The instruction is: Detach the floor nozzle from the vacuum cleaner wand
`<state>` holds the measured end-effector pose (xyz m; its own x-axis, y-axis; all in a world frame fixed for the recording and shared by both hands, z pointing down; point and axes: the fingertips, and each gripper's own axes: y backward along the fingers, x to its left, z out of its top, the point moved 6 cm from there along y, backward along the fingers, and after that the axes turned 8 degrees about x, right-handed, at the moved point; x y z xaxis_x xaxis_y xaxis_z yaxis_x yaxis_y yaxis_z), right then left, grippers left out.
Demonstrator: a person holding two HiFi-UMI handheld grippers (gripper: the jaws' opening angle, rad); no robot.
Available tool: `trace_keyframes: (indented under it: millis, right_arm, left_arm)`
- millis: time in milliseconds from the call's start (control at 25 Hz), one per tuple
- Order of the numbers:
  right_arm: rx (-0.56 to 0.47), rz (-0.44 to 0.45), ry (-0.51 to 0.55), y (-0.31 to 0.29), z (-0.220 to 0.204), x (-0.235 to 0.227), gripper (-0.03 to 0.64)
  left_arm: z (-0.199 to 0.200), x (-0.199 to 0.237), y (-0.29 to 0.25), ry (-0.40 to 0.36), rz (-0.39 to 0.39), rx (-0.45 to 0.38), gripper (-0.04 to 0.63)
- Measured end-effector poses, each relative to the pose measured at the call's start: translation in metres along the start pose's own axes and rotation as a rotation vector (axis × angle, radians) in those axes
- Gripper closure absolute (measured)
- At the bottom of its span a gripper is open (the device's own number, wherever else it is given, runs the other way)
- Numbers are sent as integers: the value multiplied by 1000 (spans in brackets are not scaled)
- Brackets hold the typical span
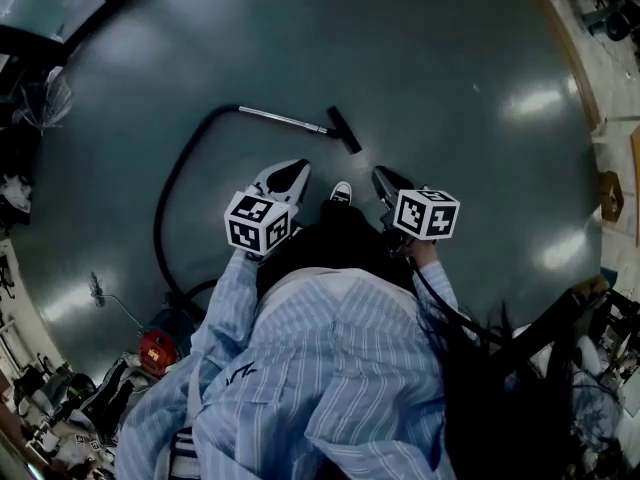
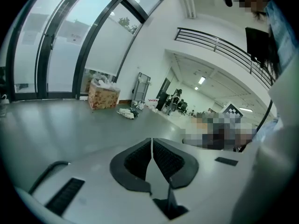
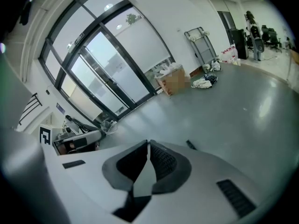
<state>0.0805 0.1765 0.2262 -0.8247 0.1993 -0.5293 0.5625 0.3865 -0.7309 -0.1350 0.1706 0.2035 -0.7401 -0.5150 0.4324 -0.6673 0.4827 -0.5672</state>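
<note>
While only the head view takes in the task's things, both gripper views miss them and look out across the room instead. On the dark floor lies 1 metal wand w/ 1 black floor nozzle joined at its end, 1 black hose curving off the other end toward a red vacuum body.

Wand's long axis runs left to right across that view, dipping slightly toward the right. The nozzle end points right, w/ the nozzle bar set crosswise to the tube. The nozzle sits ahead of the person's shoe, roughly btwn the 2 grippers and well apart from both.

Left gripper and right gripper each carry 1 marker cube, 2 total, held out in front of a striped blue shirt.

The left gripper view alone shows the left gripper jaws pressed together, nothing btwn them. The right gripper view shows the same for the right gripper: closed, empty. Both gripper views also catch 1 cardboard box by tall windows and a folded trolley against the wall, neither of which shows from the head.
</note>
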Motion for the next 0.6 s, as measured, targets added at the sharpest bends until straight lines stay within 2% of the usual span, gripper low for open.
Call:
trace_keyframes:
  millis: [120,320,600]
  right_arm:
    - [3,13,-2,-7,17,-20,600]
    - [15,31,-11,-22,35,-45,598]
    - [72,-23,51,-63,49,-67,596]
  left_arm:
    - [11,5,-15,35,27,-7,586]
    - [34,11,-44,34,48,33,586]
    - [45,52,-97,-25,29,189,586]
